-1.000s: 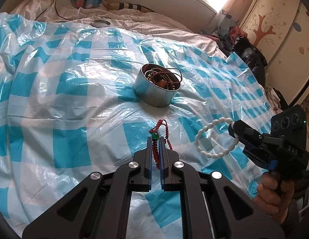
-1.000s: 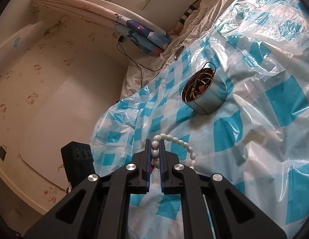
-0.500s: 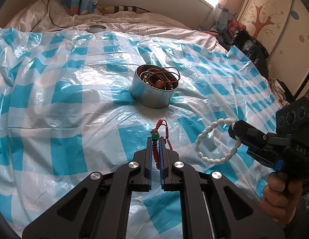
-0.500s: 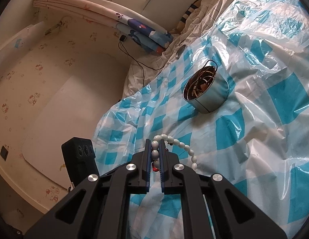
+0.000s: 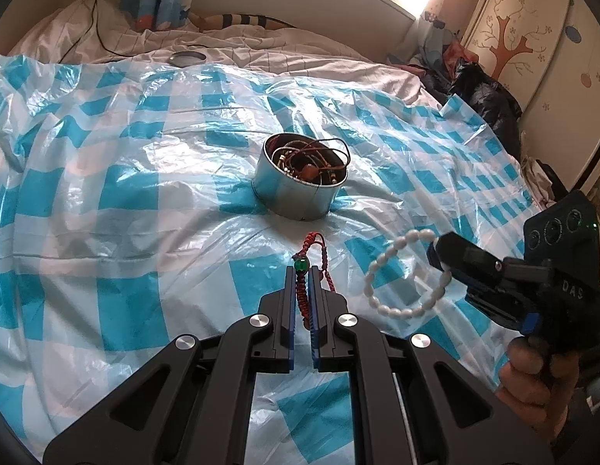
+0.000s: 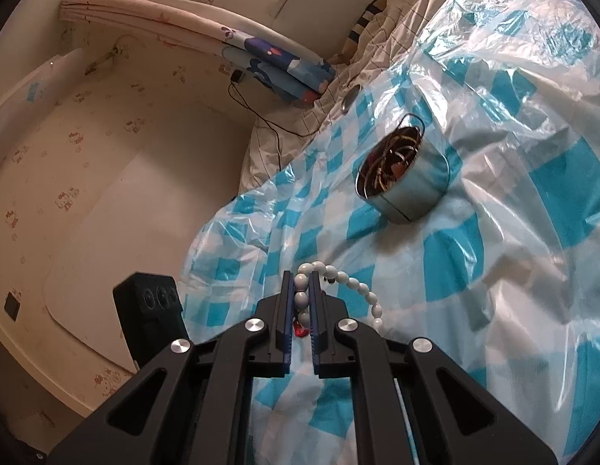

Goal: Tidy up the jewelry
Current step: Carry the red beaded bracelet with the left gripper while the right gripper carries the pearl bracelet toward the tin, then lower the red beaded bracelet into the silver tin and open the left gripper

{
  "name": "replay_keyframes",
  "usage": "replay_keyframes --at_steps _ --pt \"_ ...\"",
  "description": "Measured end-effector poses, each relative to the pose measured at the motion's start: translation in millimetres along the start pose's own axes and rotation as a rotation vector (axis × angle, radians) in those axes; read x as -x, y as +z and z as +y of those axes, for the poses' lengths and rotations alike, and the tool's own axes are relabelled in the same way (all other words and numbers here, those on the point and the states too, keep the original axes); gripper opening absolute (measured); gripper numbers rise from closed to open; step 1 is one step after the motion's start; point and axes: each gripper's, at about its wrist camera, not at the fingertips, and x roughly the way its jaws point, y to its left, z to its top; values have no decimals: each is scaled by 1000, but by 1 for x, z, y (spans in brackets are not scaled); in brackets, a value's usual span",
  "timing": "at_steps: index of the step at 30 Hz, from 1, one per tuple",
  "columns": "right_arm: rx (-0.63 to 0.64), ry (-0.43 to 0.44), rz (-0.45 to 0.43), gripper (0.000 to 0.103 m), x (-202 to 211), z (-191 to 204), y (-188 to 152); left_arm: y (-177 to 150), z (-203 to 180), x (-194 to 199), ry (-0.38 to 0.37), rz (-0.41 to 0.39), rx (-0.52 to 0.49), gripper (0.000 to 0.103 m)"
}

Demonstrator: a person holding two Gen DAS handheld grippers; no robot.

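A bed is covered by a crinkled blue and white checked plastic sheet (image 5: 117,178). Near its middle stands a round metal tin (image 5: 300,182) holding a tangle of cords and necklaces. The left gripper (image 5: 302,277) is held above the sheet, just short of the tin, its two fingers clamped on a red braided bracelet (image 5: 307,267) with a green bead. To its right, the right gripper (image 6: 302,283) has its fingers closed on a white bead bracelet (image 5: 400,271), whose loop hangs free above the sheet. A small round lid (image 5: 187,58) lies far behind the tin.
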Motion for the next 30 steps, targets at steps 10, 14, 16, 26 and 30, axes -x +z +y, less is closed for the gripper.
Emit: replay_keyframes --at_steps 10,14,16,26,30 --pt "-6 34 -44 8 -2 -1 24 44 -5 -13 -47 -59 2 5" --pt "-14 43 -70 8 4 -3 32 60 -9 -32 -62 -53 2 5" --pt "-20 41 -77 8 5 -5 36 67 -12 -42 -67 -46 2 5" --pt "-12 64 -98 9 8 0 51 105 -13 -94 -124 -16 12 6" --pt "4 64 -103 9 4 1 64 108 -13 -120 17 23 -45 44"
